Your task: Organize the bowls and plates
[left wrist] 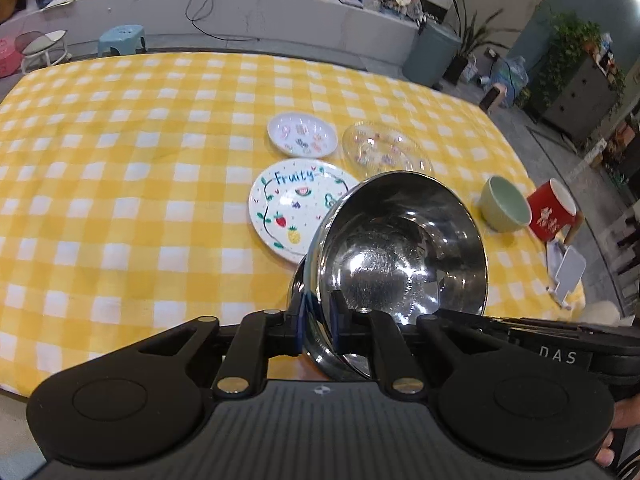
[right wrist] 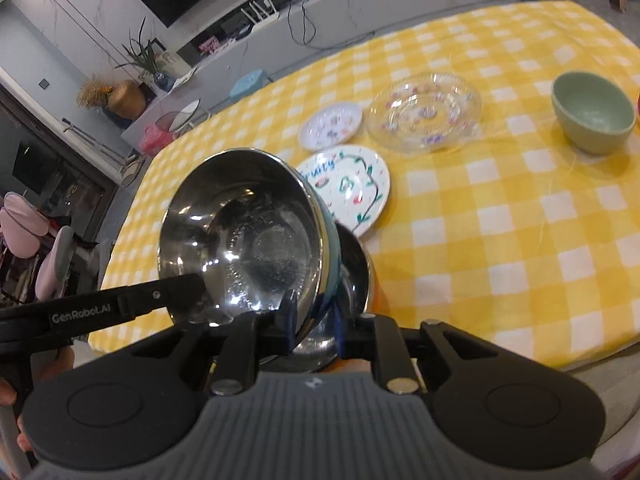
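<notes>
The steel bowl [left wrist: 400, 248] hangs tilted over the near edge of the table, its mouth turned toward the far side, and both tools have it by the rim: the left gripper [left wrist: 319, 322] is nipped nearly closed on the rim at the bowl's six o'clock, and the right gripper [right wrist: 314, 322] is pinched just as narrowly on the rim from the other side. From the left wrist view the fruit-painted plate [left wrist: 298, 208] lies at about eleven o'clock of the bowl, partly hidden behind it; beyond that sit a small white plate [left wrist: 302, 135] and, beside it, a clear glass plate [left wrist: 386, 148]. A green bowl [right wrist: 592, 112] stands well apart at two o'clock, with a red mug [left wrist: 552, 210] just past it near the table's right edge. I'd judge the carrying step is in hand, with setting down to come: that calls for levelling the bowl and choosing a spot, likely by the green bowl. The yellow checked cloth [left wrist: 120, 160] is bare and roomy at nine o'clock; the near edge is close under the bowl.
</notes>
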The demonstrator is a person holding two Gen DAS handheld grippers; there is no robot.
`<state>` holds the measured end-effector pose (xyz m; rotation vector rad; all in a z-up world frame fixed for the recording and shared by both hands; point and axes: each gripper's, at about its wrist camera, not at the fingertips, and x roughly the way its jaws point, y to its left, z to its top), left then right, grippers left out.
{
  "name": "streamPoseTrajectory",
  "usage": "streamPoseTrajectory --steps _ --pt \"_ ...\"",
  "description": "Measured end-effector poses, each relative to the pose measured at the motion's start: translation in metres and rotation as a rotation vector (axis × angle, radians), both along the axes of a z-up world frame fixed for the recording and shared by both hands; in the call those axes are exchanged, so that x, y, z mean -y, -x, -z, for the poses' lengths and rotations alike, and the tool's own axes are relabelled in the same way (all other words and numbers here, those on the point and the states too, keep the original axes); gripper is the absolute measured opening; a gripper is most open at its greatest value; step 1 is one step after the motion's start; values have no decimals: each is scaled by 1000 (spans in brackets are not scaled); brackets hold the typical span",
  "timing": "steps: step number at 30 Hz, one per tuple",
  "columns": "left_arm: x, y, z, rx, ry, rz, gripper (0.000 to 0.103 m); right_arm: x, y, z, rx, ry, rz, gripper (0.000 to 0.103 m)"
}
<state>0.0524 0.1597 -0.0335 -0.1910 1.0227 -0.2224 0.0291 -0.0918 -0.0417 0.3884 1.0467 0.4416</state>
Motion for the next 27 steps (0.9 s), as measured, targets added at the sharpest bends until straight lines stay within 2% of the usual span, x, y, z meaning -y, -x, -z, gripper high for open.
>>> streamPoseTrajectory --steps 9,16,22,27 --pt "7 -5 12 -31 -50 36 21 -4 -1 7 -23 7 -34 25" --pt "9 -6 19 -56 -66 62 22 -9 0 3 17 101 -44 30" --pt "7 -3 13 -19 -73 54 22 -19 1 7 51 182 -51 30" --pt "-1 -7 17 -27 -82 9 31 -23 0 9 70 228 -40 30"
